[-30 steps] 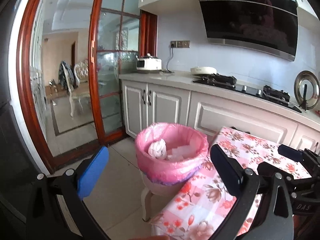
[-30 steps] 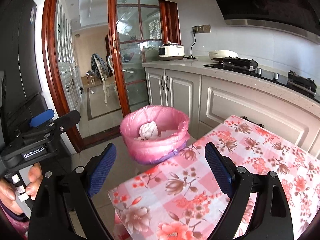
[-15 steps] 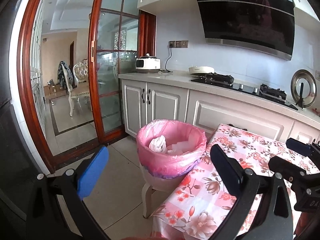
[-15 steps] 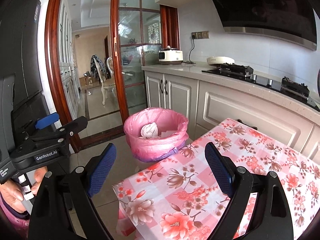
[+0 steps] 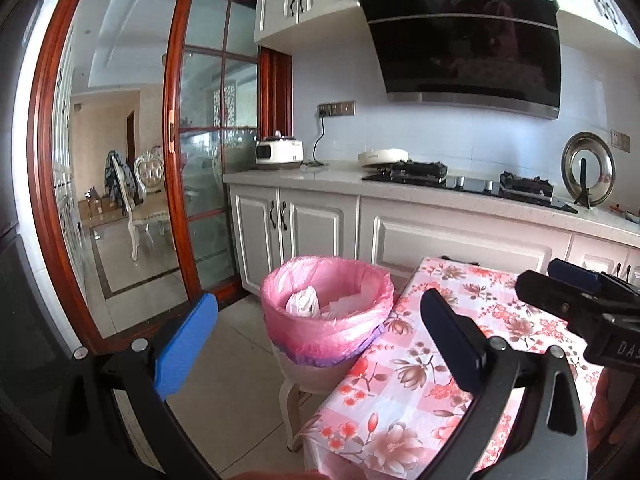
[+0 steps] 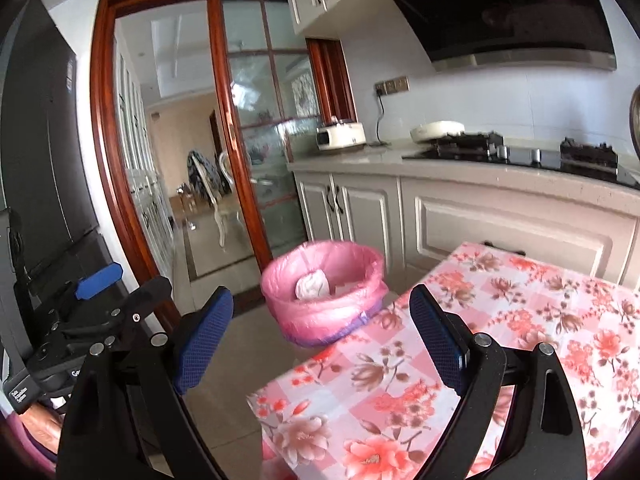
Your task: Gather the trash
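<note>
A trash bin lined with a pink bag (image 5: 326, 320) (image 6: 324, 312) stands on a small stool next to the table's far-left corner. Crumpled white paper (image 5: 303, 301) (image 6: 313, 285) lies inside it. My left gripper (image 5: 318, 340) is open and empty, held back from the bin over the floor and the table's left edge. My right gripper (image 6: 320, 340) is open and empty, above the table's near-left corner. Each gripper shows in the other's view: the right one (image 5: 580, 300) at the right edge, the left one (image 6: 100, 320) at the left.
A table with a pink floral cloth (image 5: 460, 352) (image 6: 500, 340) fills the lower right. White kitchen cabinets with a gas hob (image 5: 460, 180) run behind it. A wood-framed glass sliding door (image 5: 208, 180) stands open at the left onto a dining room. Tiled floor (image 5: 240, 360) lies left of the table.
Both grippers have drawn back and risen from the bin, which now looks smaller and farther. Both stay open and empty.
</note>
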Demonstrator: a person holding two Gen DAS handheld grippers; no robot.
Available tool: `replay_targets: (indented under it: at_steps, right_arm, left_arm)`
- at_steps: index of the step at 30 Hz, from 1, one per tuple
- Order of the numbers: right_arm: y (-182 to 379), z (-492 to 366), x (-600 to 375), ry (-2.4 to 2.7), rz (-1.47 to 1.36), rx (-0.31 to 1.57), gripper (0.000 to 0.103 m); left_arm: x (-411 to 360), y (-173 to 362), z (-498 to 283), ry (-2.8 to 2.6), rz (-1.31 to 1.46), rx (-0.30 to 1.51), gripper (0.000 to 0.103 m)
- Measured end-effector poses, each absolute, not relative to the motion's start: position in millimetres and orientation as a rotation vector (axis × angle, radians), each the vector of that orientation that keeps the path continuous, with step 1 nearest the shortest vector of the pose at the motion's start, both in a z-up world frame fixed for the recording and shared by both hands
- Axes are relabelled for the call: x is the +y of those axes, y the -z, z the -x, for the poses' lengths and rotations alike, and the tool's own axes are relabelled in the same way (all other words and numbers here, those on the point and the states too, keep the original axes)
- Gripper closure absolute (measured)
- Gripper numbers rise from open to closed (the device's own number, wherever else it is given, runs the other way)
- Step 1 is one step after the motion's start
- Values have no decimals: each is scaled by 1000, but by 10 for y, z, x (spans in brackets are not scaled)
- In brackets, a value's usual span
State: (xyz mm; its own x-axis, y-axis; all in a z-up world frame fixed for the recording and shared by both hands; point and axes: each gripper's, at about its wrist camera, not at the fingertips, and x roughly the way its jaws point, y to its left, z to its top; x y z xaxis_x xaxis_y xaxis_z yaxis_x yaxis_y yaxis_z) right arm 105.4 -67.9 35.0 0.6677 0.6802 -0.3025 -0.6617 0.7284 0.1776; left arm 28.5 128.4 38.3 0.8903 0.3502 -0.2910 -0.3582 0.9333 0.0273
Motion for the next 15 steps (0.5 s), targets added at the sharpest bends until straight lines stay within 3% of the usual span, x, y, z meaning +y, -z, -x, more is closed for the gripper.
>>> replay_targets:
  at_steps: [15]
  right_arm:
    - [-94,-1080,-739,-718,-15,308,18]
  left_arm:
    - [1214,-114,-261,-330,19,284,5]
